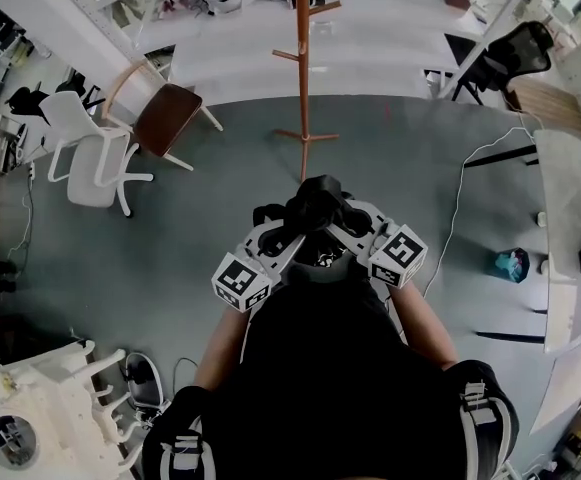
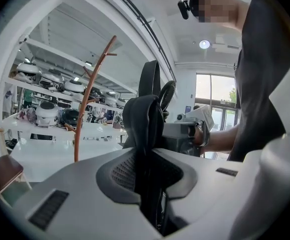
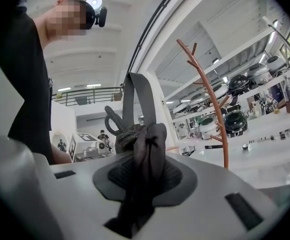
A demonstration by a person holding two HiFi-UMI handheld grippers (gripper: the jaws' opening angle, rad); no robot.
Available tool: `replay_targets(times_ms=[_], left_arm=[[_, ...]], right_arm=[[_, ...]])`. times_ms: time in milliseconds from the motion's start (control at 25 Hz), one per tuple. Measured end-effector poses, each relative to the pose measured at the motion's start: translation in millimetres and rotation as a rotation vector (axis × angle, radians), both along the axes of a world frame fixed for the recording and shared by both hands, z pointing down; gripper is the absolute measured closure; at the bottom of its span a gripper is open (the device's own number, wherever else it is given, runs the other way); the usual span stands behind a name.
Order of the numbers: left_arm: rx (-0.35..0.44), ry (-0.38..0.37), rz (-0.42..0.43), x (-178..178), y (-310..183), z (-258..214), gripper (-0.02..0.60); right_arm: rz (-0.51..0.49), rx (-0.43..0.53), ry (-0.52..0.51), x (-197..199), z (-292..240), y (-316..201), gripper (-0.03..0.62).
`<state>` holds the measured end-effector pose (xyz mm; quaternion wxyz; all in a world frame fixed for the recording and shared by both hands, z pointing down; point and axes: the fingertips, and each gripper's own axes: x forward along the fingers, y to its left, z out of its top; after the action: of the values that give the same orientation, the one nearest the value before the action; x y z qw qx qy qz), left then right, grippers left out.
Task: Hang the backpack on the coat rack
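In the head view a black backpack point(image 1: 315, 206) hangs bunched between both grippers, held out in front of the person's chest. My left gripper point(image 1: 286, 234) is shut on a fold of its black strap point(image 2: 144, 129). Dark top fabric point(image 3: 148, 151) is pinched in my right gripper point(image 1: 342, 232), which is also shut. The backpack's grey loop point(image 3: 133, 101) stands up above the jaws. The wooden coat rack point(image 1: 302, 63) stands on the grey floor just beyond the backpack, apart from it. It shows left of the strap point(image 2: 86, 106) in the left gripper view and right of the fabric point(image 3: 213, 104) in the right gripper view.
A chair with a brown seat point(image 1: 166, 118) and a white chair point(image 1: 88, 158) stand at the left. White tables point(image 1: 370, 53) lie behind the rack. A white desk point(image 1: 568, 243) runs along the right, with a cable point(image 1: 458, 213) and a teal object point(image 1: 511, 264) on the floor.
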<state>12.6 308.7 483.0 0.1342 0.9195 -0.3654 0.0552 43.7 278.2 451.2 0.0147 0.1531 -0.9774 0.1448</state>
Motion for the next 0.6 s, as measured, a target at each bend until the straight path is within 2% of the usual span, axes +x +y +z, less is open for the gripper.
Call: replay_targets(times_ms=[280,600], left_arm=[[0.022,-0.016,0.038,-42.9,7.8,0.2,0.5],[0.041,-0.022,0.077,-60.4,4.8,-6.6,0.5]], right_arm=[[0.032,0.008,-0.011,-42.0,1.0,8.6,0.494],[0.062,0.016,-0.009,-58.1,-4.5,8.5,0.494]])
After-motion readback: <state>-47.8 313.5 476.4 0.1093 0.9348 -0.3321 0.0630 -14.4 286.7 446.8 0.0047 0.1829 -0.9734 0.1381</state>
